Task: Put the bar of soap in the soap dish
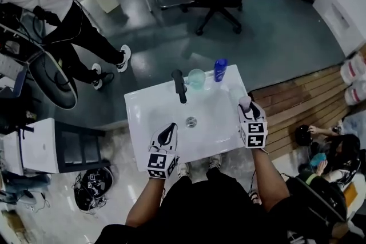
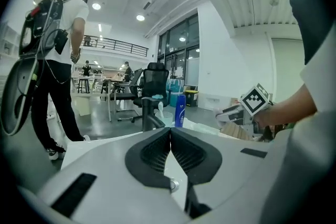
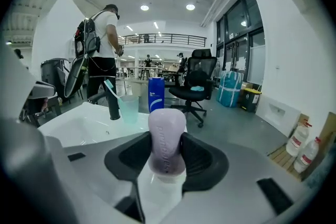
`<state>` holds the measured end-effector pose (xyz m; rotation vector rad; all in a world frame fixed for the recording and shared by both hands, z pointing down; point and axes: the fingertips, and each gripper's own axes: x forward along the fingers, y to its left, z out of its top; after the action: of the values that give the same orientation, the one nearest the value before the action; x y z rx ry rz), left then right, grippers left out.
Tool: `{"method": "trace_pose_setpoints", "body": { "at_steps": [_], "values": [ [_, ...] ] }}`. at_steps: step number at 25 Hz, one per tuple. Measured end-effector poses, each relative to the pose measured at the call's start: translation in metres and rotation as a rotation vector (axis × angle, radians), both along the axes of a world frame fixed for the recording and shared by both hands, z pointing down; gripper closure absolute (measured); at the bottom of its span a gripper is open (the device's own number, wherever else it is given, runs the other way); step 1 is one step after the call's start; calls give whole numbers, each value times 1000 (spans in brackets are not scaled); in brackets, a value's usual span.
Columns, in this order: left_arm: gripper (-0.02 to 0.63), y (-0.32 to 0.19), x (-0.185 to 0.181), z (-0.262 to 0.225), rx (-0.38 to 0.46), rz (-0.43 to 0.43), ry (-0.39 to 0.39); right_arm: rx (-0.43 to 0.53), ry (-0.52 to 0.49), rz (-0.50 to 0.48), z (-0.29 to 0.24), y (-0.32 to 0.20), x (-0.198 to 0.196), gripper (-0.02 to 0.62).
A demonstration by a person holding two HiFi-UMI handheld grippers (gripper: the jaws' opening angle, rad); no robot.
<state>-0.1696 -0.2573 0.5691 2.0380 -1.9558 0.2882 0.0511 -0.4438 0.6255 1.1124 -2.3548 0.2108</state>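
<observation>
Soap bar (image 3: 167, 115) clamped in R gripper (image 3: 167, 140) over sink (image 1: 150, 117) right edge; L gripper (image 2: 170, 139) jaws together, empty, front edge.

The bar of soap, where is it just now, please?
In the head view the soap is clamped in the right gripper, over the sink's right edge, near the blue bottle.
</observation>
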Motion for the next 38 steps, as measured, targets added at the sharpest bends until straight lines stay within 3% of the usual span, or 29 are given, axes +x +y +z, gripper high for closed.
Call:
{"method": "trace_pose_setpoints", "body": {
  "at_steps": [12, 17, 29, 33, 38],
  "values": [
    [586, -11, -8, 17, -34, -65, 5, -245, 148, -39, 70, -43, -10, 405],
    [586, -14, -8, 19, -39, -73, 5, -293, 178, -47, 83, -48, -15, 405],
    [586, -15, -21, 25, -51, -85, -1, -275, 238, -55, 92, -57, -30, 413],
    [586, -16, -22, 27, -55, -75, 0, -238, 217, -40, 86, -61, -31, 410],
    [586, -23, -20, 21, -36, -60, 6, -148, 152, -38, 43, -60, -34, 423]
  ]
}}
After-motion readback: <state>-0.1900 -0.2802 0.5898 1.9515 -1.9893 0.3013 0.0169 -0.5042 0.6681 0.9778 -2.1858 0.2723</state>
